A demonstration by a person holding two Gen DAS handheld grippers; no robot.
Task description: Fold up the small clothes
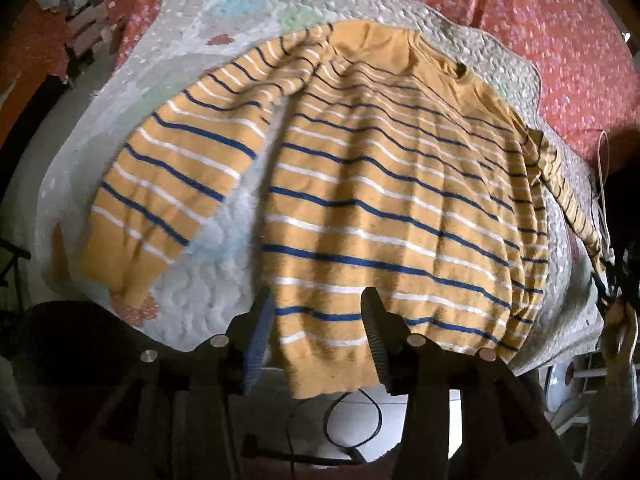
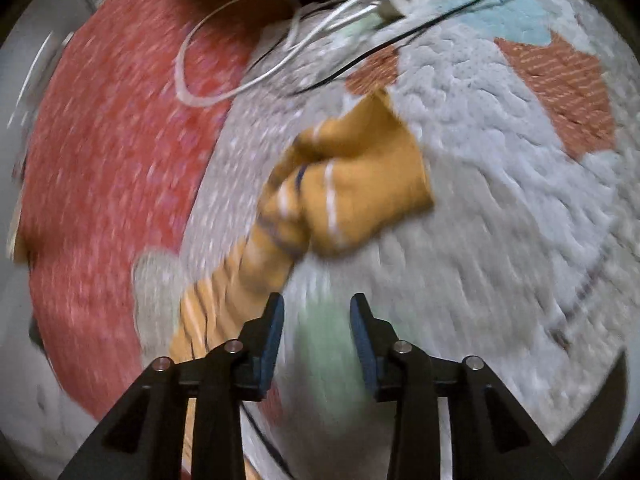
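Quilted bed cover (image 1: 208, 12) carries the striped sweater (image 1: 384, 184); left gripper (image 1: 318, 300) part-open over its hem at 6 o'clock, right gripper (image 2: 317, 306) part-open, seemingly empty, cuff (image 2: 360, 184) at 12 o'clock.

Pale quilted blanket (image 1: 224, 8) over red floral bedspread (image 1: 560, 40); white cables (image 2: 240, 40); light floor (image 1: 400, 412)

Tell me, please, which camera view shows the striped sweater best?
The left wrist view shows it best: the striped sweater lies spread on the quilt, with body, collar and one sleeve sharp and almost whole. The right wrist view, blurred, shows only a bunched sleeve end of it.
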